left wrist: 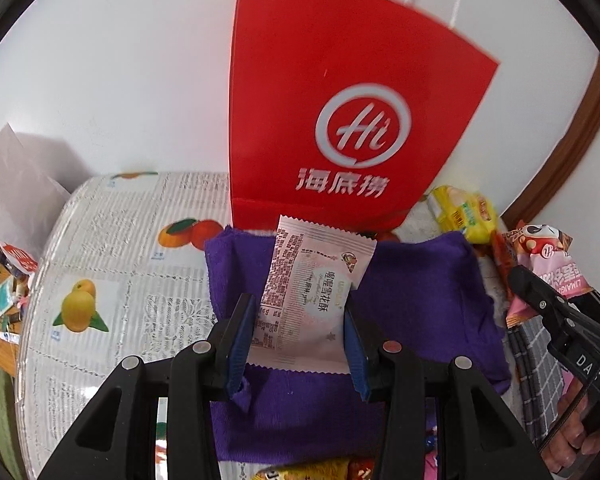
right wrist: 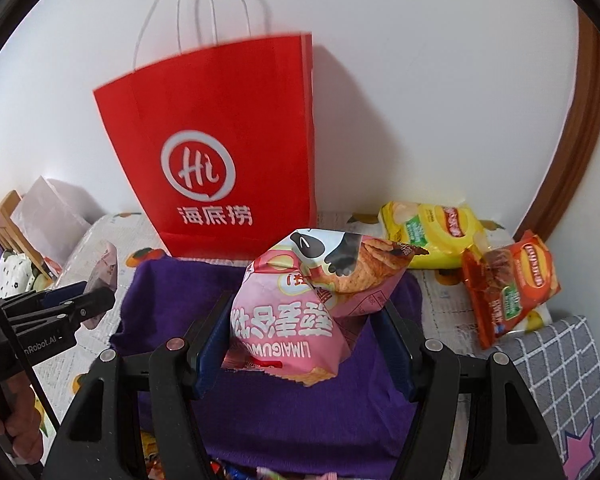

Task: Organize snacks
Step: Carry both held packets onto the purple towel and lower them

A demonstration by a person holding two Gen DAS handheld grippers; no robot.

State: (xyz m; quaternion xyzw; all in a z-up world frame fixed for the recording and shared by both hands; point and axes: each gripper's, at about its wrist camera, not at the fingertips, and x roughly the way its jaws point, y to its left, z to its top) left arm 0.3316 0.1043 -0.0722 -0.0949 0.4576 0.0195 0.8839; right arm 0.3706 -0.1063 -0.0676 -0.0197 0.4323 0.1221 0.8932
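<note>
Already both fingers are clamped: left gripper point(left wrist: 300, 344) on the pale sachet point(left wrist: 314, 292), right gripper point(right wrist: 304, 344) on the pink bag point(right wrist: 300, 312), both below the red bag's point(right wrist: 228, 152) mouth.

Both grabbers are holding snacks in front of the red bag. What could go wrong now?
1. The pink packet is flat and slippery-looking, gripped only by its edges in the left gripper, so it might slide out.
2. The pink bag is puffy; the right gripper squeezes it, which may crush the snacks.
3. The red bag stands tall and leans on the wall; a bump at its top could tip it.
</note>
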